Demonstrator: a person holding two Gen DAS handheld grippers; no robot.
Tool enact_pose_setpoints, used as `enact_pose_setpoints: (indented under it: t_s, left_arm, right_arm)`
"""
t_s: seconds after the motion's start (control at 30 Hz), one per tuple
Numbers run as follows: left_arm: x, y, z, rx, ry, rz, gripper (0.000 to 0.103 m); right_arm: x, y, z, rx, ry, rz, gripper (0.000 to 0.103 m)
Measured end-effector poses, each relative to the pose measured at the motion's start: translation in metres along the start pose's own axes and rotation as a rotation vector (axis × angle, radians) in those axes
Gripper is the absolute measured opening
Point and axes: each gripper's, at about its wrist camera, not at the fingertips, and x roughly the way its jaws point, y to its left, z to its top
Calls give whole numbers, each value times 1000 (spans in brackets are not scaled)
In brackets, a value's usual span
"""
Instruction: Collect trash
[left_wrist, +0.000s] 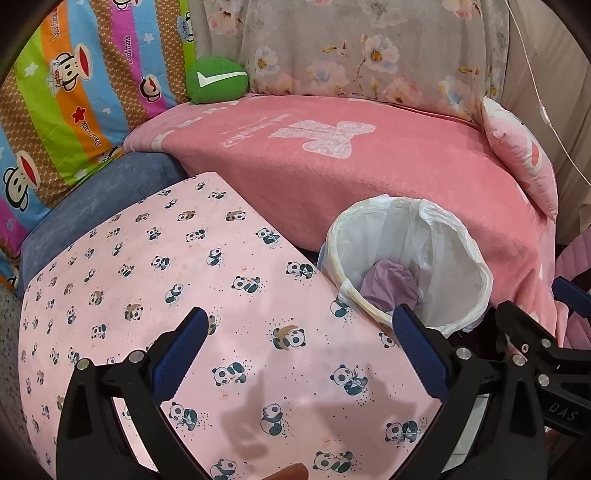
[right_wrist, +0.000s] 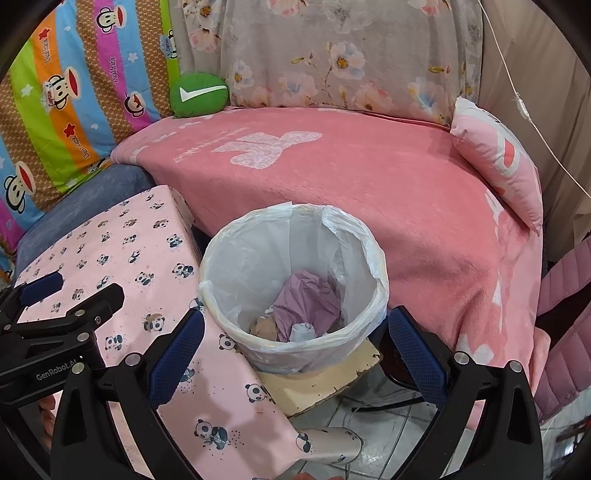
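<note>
Left gripper: the left gripper (left_wrist: 310, 347) hangs over the panda-print tabletop (left_wrist: 155, 280), its blue-padded fingers spread wide with nothing between them; it also shows at the left edge of the right wrist view (right_wrist: 74, 291).
Right gripper: the right gripper (right_wrist: 295, 347) is spread wide and empty, hovering just above the near rim of the trash bin (right_wrist: 236, 254).
Trash bin: lined with a white plastic bag (right_wrist: 354, 236), it stands on a cream board (right_wrist: 325, 380) just off the tabletop's right edge, against the pink blanket (right_wrist: 369, 177).
Trash: crumpled purple paper (right_wrist: 306, 299), a tan scrap (right_wrist: 264, 326) and a pale wad (right_wrist: 303, 328) lie at the bin's bottom.
Tabletop: shows only its panda cloth.
Behind: a green cushion (left_wrist: 216, 79) at the blanket's far left corner.
</note>
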Motion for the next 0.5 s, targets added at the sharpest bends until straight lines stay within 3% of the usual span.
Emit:
enact_pose_setpoints:
  t_s: [0.5]
  left_arm:
    - [0, -3, -3, -13, -4, 24, 96]
  right_arm:
    - [1, -4, -4, -3, 10, -3, 99]
